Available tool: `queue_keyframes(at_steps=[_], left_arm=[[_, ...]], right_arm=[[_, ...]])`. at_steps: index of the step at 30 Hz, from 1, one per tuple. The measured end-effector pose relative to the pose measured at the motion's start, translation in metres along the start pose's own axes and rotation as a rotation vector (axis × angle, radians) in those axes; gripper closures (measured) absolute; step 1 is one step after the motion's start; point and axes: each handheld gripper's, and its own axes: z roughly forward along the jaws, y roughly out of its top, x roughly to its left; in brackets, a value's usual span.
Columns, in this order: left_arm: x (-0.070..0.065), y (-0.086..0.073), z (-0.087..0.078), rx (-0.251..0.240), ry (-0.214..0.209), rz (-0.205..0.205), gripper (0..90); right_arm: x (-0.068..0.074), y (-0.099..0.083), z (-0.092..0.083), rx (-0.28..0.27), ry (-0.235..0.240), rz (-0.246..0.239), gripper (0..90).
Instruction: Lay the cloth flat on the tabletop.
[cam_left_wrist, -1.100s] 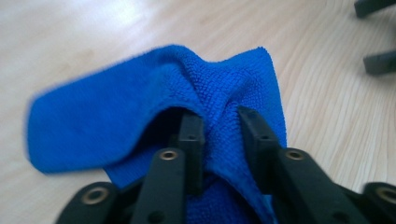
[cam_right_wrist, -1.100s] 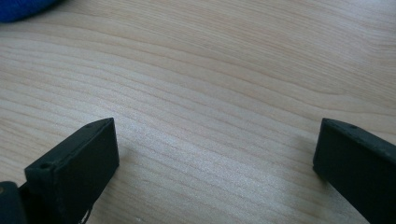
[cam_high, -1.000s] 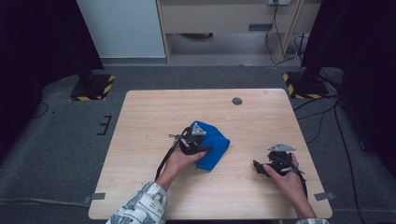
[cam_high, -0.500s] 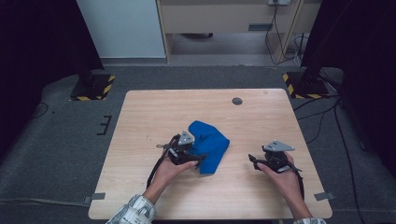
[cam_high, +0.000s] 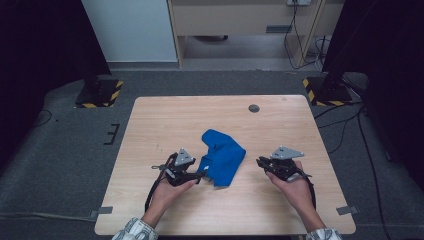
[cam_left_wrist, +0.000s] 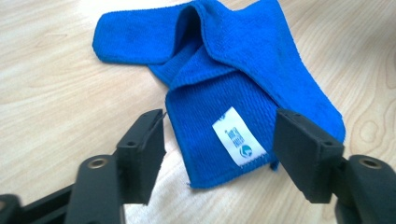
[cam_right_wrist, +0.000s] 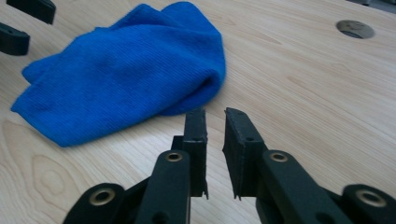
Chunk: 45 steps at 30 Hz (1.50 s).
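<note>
Cloth: a blue cloth (cam_high: 221, 159) lies crumpled and partly folded over itself on the near half of the table, about midway between left and right, with nothing lifting it.
Cloth label: in the left gripper view a small white tag (cam_left_wrist: 238, 136) sits by the hemmed corner nearest the jaws.
Left gripper: the left gripper (cam_high: 196, 176) is held low at the cloth's near-left edge, pointing right toward it. Its jaws are spread and have just been closing a little; the tagged corner lies on the wood in the gap between them, and neither pad presses on it.
Right gripper: the right gripper (cam_high: 261, 162) is to the right of the cloth, pointing left at it and clear of the fabric. Its jaws have just been closing and are now nearly together, with a narrow slit left and nothing between them.
Hands: a hand grips each tool from the near edge, with patterned sleeves showing at the wrists.
Table: a light wooden table (cam_high: 165, 115) with a round grey cap (cam_high: 254, 108) near its far edge, well apart from the cloth.
</note>
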Motion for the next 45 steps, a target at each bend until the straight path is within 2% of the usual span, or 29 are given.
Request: queue_keyframes(at_steps=[6,9,16,21,25,30,37,40,45], left_arm=[[-0.008,-0.003,-0.008,-0.018,0.003,0.014,40.1],[-0.009,-0.004,-0.008,-0.019,0.003,0.010,41.5],[-0.012,-0.005,-0.013,-0.032,-0.001,0.004,44.3],[-0.017,-0.007,-0.016,-0.041,-0.009,-0.001,45.8],[-0.019,-0.006,-0.015,-0.041,-0.019,0.007,46.0],[-0.022,-0.006,-0.013,-0.036,-0.029,0.015,46.4],[-0.025,-0.006,-0.011,-0.027,-0.039,0.022,46.6],[-0.025,-0.006,-0.010,-0.027,-0.044,0.023,46.5],[-0.025,-0.006,-0.009,-0.025,-0.049,0.017,45.8]], right_arm=[[0.007,0.012,0.011,0.011,0.031,-0.018,78.1],[0.010,0.018,0.018,0.017,0.044,-0.022,73.3],[0.019,0.037,0.039,0.040,0.078,-0.035,52.9],[0.020,0.050,0.052,0.037,0.093,-0.020,45.3],[0.022,0.057,0.066,0.058,0.103,-0.021,43.1],[0.025,0.063,0.081,0.085,0.106,-0.038,46.2],[0.027,0.062,0.091,0.117,0.126,-0.044,50.7],[0.027,0.059,0.094,0.124,0.139,-0.022,61.1],[0.029,0.057,0.098,0.116,0.166,-0.018,85.3]])
